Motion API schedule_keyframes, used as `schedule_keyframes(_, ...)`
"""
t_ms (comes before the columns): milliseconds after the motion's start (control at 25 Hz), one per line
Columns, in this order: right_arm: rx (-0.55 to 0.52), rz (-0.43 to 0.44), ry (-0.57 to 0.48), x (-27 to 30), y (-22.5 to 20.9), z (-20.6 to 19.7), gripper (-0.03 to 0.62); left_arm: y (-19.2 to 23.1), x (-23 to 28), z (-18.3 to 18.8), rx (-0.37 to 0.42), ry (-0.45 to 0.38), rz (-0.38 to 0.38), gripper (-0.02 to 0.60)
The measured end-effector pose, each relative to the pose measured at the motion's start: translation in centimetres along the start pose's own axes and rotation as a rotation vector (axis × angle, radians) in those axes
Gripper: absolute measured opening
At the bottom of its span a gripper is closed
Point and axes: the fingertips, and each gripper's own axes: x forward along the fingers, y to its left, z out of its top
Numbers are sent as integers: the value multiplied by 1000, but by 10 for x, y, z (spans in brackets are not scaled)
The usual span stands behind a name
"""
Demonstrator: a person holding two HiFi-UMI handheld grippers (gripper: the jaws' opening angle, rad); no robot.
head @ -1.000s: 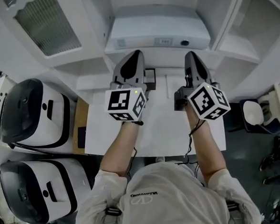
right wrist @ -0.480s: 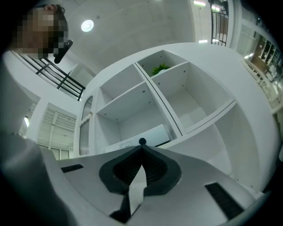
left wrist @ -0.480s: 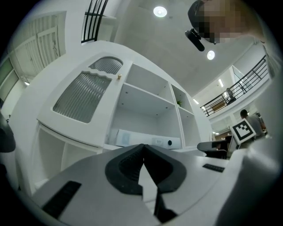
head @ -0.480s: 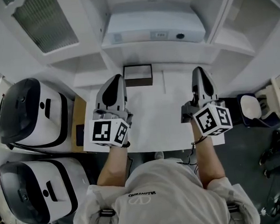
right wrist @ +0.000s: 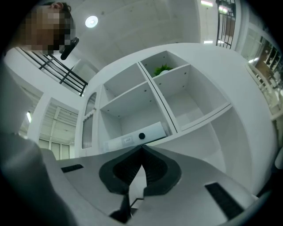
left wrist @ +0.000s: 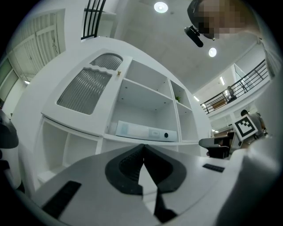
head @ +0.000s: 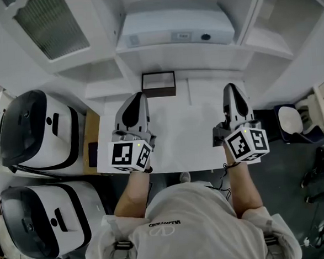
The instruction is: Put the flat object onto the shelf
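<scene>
White shelf unit point(head: 201, 54): it stands along the far edge of the table, with open compartments in rows and a ribbed panel door point(head: 52, 30) at its left.
Flat object point(head: 175, 29): a long, low white box with a small dark round spot on its front face. It lies flat on a shelf board in the middle compartment, above and beyond both grippers, and neither gripper touches it.
Left gripper point(head: 135, 96): held over the left part of the table, pointing toward the shelf unit and tilted slightly upward. Its dark ribbed pads meet at the tips with nothing between them.
Right gripper point(head: 231, 86): held over the right part of the table, well apart from the left one and pointing the same way. Its jaws are also together and empty.
Marker cubes: each gripper carries a cube of black-and-white squares at its rear, near the wrist.
Table point(head: 184, 133): white, its top bare between the two grippers.
Dark-framed box point(head: 159, 84): small, sitting at the table's far edge just below the shelf unit, ahead of the left gripper and apart from it.
Person point(head: 191, 232): wears a pale shirt, with bare forearms reaching forward over the near table edge.
Rounded devices point(head: 37, 132): two white-and-black shells sit left of the table, one nearer than the other.
Plant point(right wrist: 162, 69): green leaves show in an upper compartment in the right gripper view.
</scene>
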Motion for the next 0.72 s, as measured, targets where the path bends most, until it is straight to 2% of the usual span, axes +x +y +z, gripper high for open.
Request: schedule_keyframes(720,38,12,8,4,-4,-5,9,4,0,-1,-16,-4,16,5)
